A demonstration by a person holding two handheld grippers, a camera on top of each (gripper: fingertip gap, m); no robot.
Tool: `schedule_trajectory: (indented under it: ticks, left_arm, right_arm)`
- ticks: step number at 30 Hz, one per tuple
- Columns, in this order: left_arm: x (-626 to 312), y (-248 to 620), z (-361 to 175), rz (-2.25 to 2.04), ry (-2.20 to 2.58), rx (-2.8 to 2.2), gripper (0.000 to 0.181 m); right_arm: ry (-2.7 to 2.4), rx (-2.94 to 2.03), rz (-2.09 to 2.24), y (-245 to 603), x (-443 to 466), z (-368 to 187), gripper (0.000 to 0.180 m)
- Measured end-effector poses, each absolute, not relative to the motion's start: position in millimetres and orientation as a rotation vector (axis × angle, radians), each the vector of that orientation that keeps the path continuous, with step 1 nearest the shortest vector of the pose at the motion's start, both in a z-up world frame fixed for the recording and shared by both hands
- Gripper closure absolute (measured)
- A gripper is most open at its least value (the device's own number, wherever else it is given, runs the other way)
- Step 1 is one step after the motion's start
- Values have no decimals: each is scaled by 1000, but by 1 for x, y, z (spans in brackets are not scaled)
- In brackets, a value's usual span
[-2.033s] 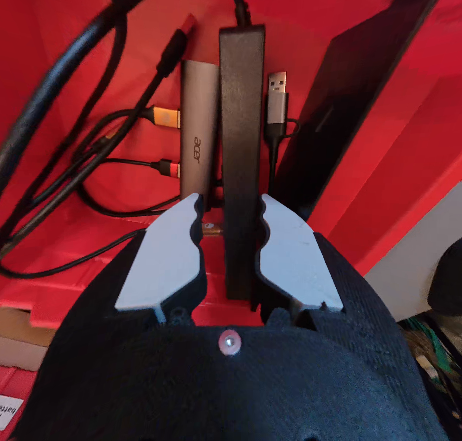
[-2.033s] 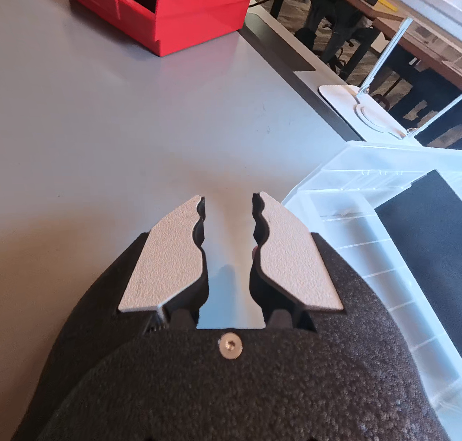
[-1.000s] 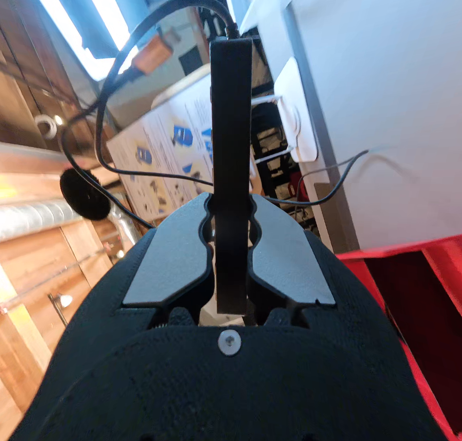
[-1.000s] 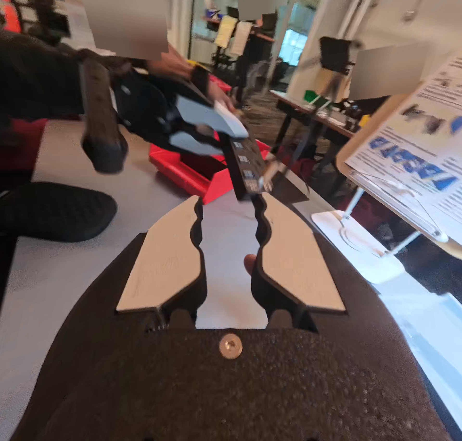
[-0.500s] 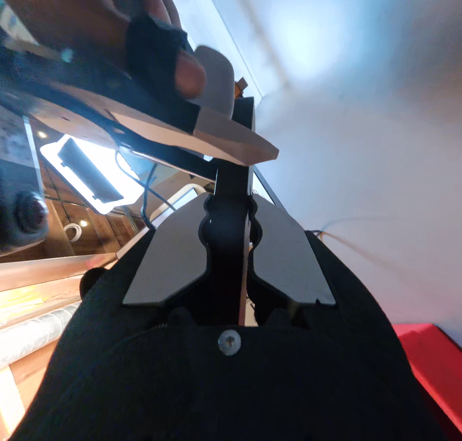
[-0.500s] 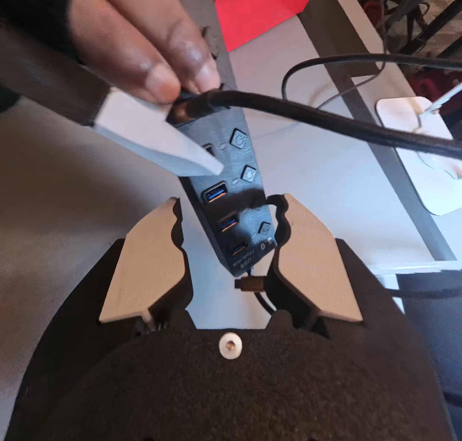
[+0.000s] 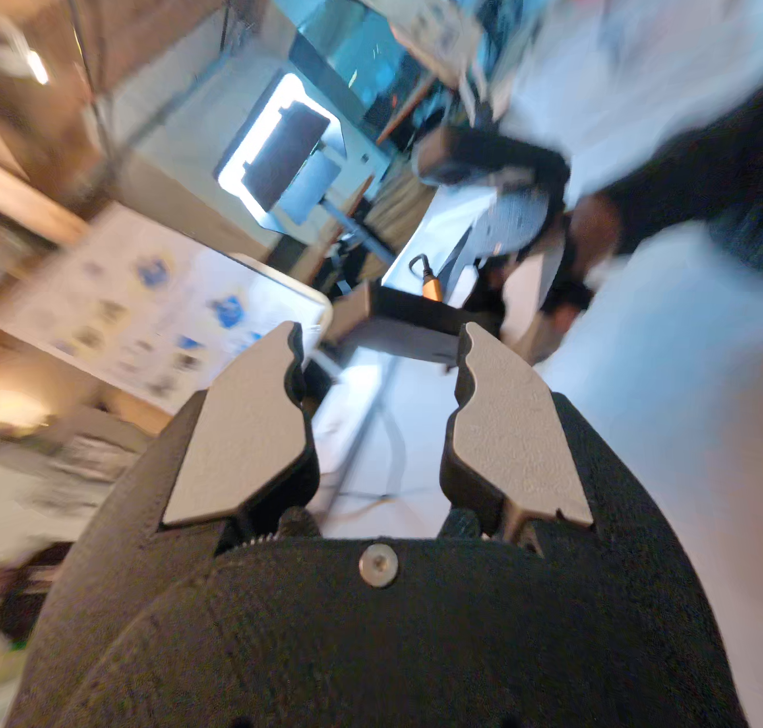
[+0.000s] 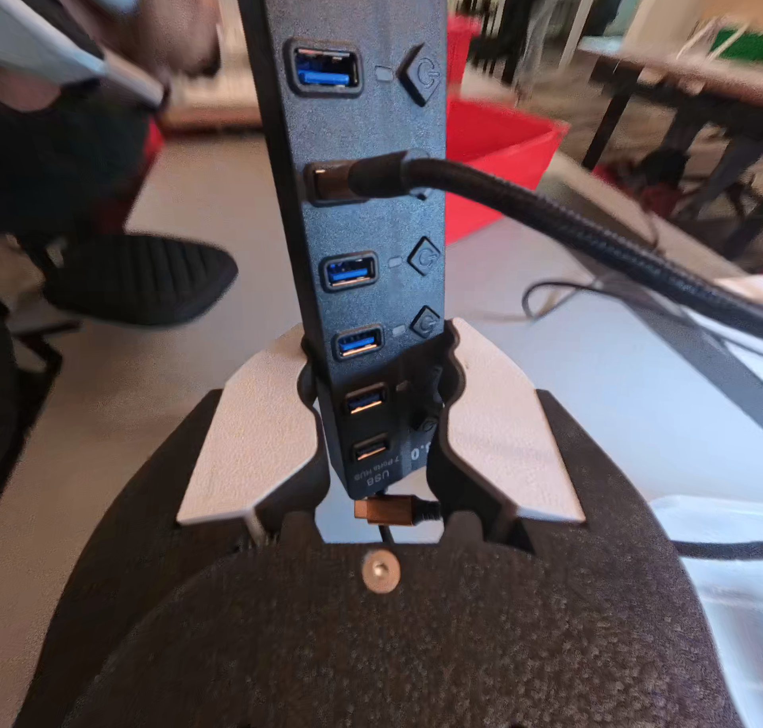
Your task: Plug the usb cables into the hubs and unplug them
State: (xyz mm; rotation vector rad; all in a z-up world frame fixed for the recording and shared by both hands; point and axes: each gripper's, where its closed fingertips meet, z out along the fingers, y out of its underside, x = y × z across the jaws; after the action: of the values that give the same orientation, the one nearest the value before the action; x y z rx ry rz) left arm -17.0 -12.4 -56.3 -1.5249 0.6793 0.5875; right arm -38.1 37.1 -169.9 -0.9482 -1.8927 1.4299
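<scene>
Hub (image 8: pixel 363 229), a long black multi-port strip, stands clamped by its lower end in the right gripper (image 8: pixel 377 338), its long axis running straight ahead along the fingers and its port face turned toward the wrist camera. Several blue-tongued ports sit empty in a column beside a row of diamond-shaped switches. One braided black cable (image 8: pixel 578 233) is plugged in partway up and trails off to the gripper's right. A copper-coloured plug (image 8: pixel 388 510) hangs loose just below the hub's near end, between the finger roots. White lettering is printed on the hub's near end; it is not reproduced here, and no brand can be made out. The left gripper (image 7: pixel 377 338) is spread wide with nothing between its fingers. Ahead of it the hub appears end-on, near the fingertips, an orange plug (image 7: pixel 431 289) standing out of it. By judgement, the left gripper is the free one for cable work. A red bin (image 8: pixel 491 163) sits beyond on the grey table (image 8: pixel 536 398).
</scene>
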Motion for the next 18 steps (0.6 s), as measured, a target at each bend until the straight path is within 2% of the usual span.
schedule_trajectory:
  ticks: [3,5,8,10,11,15,18]
  left_arm:
    - [-24,-13,-49,-32,356,-1519,108]
    - [-25,2,-67,-160,318,-1557,101]
    - [-2,22,-99,-180,457,-1642,97]
    - [5,29,-121,-120,574,-1733,106]
    - [6,30,-125,-82,623,-1738,117]
    - [-1,32,-125,-106,599,-1695,118]
    - [-38,33,-133,-32,486,-1736,119]
  right_arm:
    - [-1705,-858,1522,32,-38,-131,122]
    - [-1698,-856,1486,20,-40,-127,122]
    - [-1784,-872,1384,-1,-43,-143,122]
    - [-1862,-863,1277,-8,-43,-158,122]
    - [-1881,-848,1225,-9,-42,-163,122]
    - [-1891,-903,1149,2,-43,-165,121]
    - [-1966,-961,1108,6,-36,-173,108]
